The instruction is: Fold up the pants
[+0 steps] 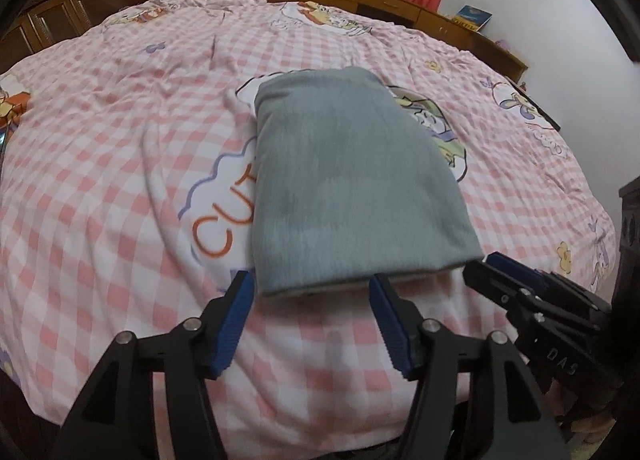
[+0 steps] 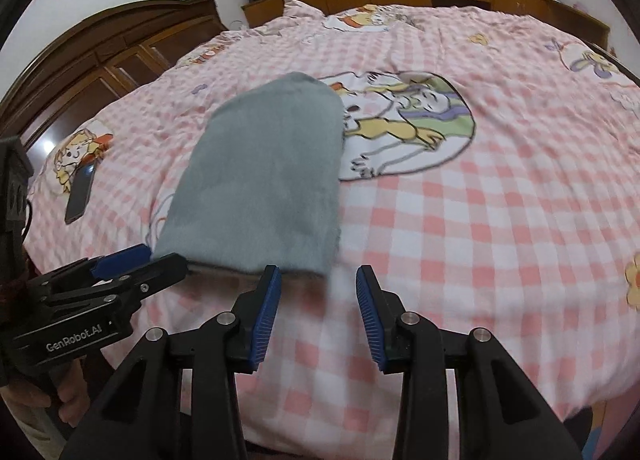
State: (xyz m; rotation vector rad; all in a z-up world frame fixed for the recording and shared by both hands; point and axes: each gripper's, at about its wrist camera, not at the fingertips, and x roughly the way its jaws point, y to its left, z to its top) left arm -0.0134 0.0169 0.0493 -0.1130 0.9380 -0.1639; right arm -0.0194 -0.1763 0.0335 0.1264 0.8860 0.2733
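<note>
Left gripper [image 1: 312, 284]: our jaws stand apart, straddling the near hem, nothing clamped.
Right gripper [image 2: 318, 274]: jaws apart, empty, at the near right corner.
Folded grey fleece pants [image 1: 344, 176]: on the pink checked bed cover [image 1: 100, 180], long axis running away from us.
Containers: none.

My right gripper [image 2: 318, 280] hangs with fingers [image 2: 266, 312] parted at the near edge of the folded grey pants [image 2: 264, 180] on the checked bed [image 2: 480, 220]; nothing lies between them.
</note>
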